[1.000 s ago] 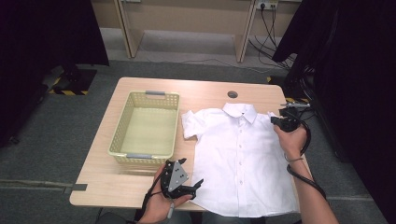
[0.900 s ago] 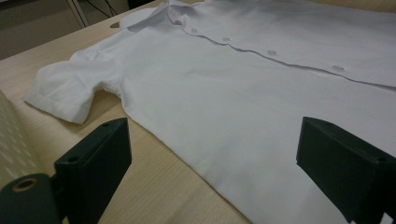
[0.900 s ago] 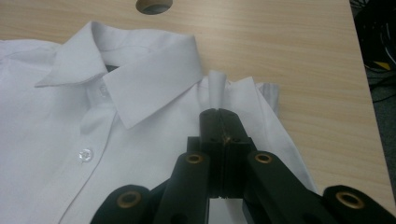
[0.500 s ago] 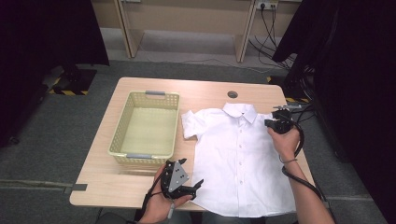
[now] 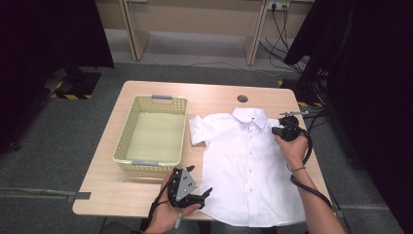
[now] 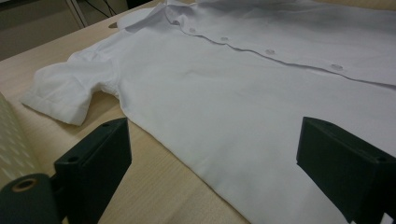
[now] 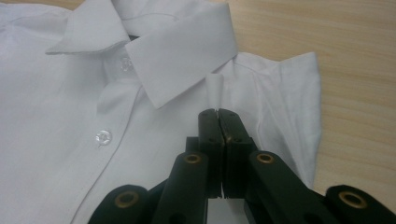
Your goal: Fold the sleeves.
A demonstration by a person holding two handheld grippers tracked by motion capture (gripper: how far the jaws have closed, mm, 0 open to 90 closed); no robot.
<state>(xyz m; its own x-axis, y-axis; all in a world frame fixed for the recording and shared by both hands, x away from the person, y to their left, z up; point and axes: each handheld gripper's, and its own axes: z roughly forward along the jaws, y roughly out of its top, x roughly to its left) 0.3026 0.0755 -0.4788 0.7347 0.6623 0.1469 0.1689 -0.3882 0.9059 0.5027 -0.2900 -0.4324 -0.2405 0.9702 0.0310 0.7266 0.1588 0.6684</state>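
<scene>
A white short-sleeved shirt (image 5: pixel 248 165) lies flat and buttoned on the wooden table (image 5: pixel 214 95), collar toward the far side. My right gripper (image 5: pixel 278 130) is at the shirt's right shoulder. In the right gripper view its jaws (image 7: pixel 217 114) are shut on a small pinch of fabric just beside the collar (image 7: pixel 182 56). My left gripper (image 5: pixel 199 180) rests near the table's front edge by the shirt's lower left hem. In the left gripper view it (image 6: pixel 210 158) stands open, the shirt's side edge (image 6: pixel 187 154) lying between the jaws and the pads apart from it.
A pale yellow plastic basket (image 5: pixel 168 99) with nothing in it stands left of the shirt, close to its left sleeve (image 5: pixel 197 129). A round cable hole (image 5: pixel 242 98) sits in the tabletop behind the collar. Dark curtains hang at both sides.
My right gripper has moved left and slightly down, from beside the shirt onto its right shoulder. The left gripper and the shirt have stayed in place.
</scene>
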